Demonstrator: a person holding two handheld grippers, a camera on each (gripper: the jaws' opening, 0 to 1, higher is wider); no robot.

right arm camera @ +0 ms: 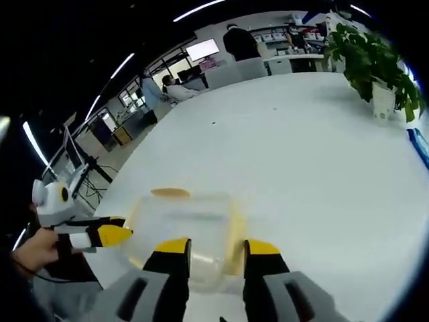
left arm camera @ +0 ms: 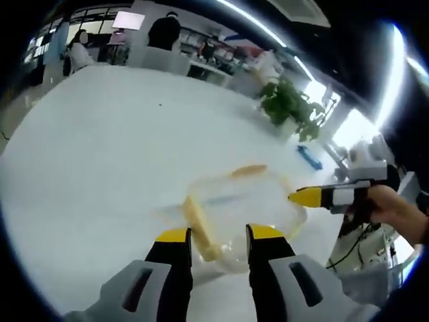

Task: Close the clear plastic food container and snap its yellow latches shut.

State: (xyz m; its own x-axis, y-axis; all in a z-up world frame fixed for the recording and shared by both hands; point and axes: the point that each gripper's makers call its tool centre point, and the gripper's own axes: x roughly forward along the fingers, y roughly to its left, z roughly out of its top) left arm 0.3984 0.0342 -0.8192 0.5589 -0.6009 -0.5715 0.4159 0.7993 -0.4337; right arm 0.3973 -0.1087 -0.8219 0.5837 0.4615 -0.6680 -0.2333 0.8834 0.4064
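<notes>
In the left gripper view, the left gripper (left arm camera: 218, 235) rises from the bottom with its two yellow-tipped jaws spread apart and nothing between them. The tips hang over the near rim of the clear plastic food container (left arm camera: 241, 215), which sits on the white table (left arm camera: 114, 168) close to its near edge. A yellow latch (left arm camera: 198, 228) runs along the container's left side, just beside the left jaw tip, and a second yellow latch (left arm camera: 248, 170) shows on the far side. The right gripper (left arm camera: 305, 197) comes in from the right, level and pointing left, its yellow tip at the container's right rim; whether it touches cannot be told, nor whether its jaws are parted. A hand (left arm camera: 392, 208) grips it from behind. A potted plant (left arm camera: 291, 104) stands toward the table's far right corner, with a blue object (left arm camera: 310, 157) lying near it.

In the right gripper view, the right gripper (right arm camera: 218, 247) points forward from the bottom, jaws apart and empty, tips at the near wall of the container (right arm camera: 184, 231). A latch (right arm camera: 236, 235) lies along its right side, another (right arm camera: 169, 193) on the far rim. The left gripper (right arm camera: 114, 235) reaches in from the left, held level by a hand (right arm camera: 33, 251), its yellow tip beside the container's left wall. The plant (right arm camera: 369, 60) stands at the table's (right arm camera: 301, 154) far right.
</notes>
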